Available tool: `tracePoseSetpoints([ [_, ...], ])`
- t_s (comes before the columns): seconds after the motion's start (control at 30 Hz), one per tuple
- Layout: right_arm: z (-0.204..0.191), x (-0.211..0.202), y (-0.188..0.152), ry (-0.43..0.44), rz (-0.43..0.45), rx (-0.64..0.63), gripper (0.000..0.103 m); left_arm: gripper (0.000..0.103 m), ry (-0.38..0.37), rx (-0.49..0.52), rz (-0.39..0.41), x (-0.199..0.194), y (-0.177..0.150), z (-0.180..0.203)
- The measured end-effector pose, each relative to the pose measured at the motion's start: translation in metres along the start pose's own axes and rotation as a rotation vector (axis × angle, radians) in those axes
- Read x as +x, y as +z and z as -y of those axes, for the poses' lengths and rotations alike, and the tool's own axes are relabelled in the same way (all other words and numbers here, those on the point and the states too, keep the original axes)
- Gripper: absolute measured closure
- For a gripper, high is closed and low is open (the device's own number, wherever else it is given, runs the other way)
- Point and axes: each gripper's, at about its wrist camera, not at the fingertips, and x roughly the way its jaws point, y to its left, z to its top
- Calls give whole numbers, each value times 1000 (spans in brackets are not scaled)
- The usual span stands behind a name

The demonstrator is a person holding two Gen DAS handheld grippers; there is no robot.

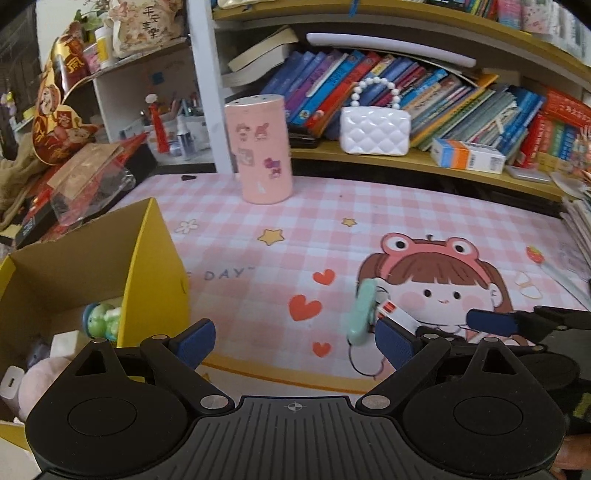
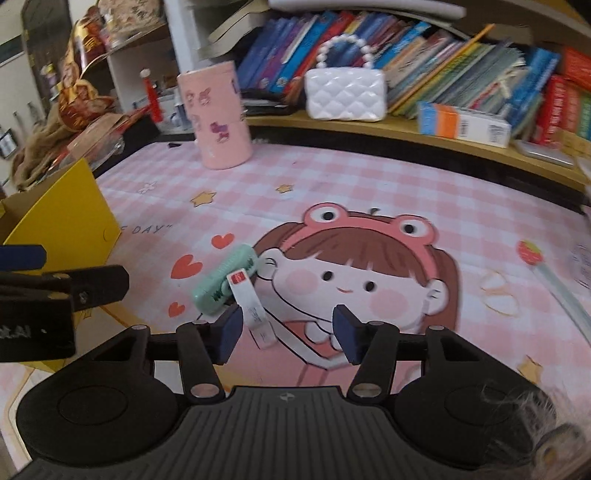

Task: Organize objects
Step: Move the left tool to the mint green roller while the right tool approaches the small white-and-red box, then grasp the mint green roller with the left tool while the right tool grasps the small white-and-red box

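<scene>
One mint green comb (image 2: pixel 225 278), one yellow box (image 1: pixel 92 266), one pink canister (image 1: pixel 263 147), one white quilted purse (image 1: pixel 375 129)

The mat (image 1: pixel 258 229) carries the printed word "DAY" followed by a closing quote mark, its start hidden behind the yellow box (image 1: pixel 155 266). A cloth ornament (image 1: pixel 147 27) on the upper shelf bears the Chinese characters 平安喜樂. Book spines are too blurred to read.
</scene>
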Motion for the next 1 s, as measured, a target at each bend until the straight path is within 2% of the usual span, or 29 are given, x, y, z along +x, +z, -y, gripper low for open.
tracePoseSetpoints([
  [0.07, -2, 11, 2, 21, -12, -19, 51, 8, 16, -3, -3, 2, 1, -1],
  [0.17, -6, 25, 4, 61, -35, -50, 60, 8, 41, -12, -12, 5, 1, -4],
  [0.27, -8, 37, 4, 82, -60, -68, 74, 8, 58, -19, -24, 8, 1, -6],
  [0.33, -8, 41, 3, 94, -46, -74, 89, 8, 63, -25, -32, 10, 1, -7],
  [0.5, 8, 28, 6, 63, 9, -6, 89, 11, 50, -38, -32, 19, 5, -3],
  [0.6, 22, 13, 7, 27, 36, 42, 89, 12, 22, -16, -58, 33, 9, 9],
  [0.7, 33, 1, 6, -16, 38, 79, 89, 22, -3, 30, -87, 52, 9, 26],
  [0.77, 38, -7, 3, -41, 40, 102, 89, 35, -29, 37, -108, 67, 10, 35],
  [0.8, 40, -10, 2, -41, 38, 109, 89, 39, -39, 36, -113, 73, 10, 39],
  [0.87, 42, -17, 0, -42, 33, 117, 89, 52, -58, 37, -122, 84, 12, 47],
  [1.0, 44, -26, -2, -41, 27, 131, 89, 69, -81, 91, -144, 102, 13, 62],
])
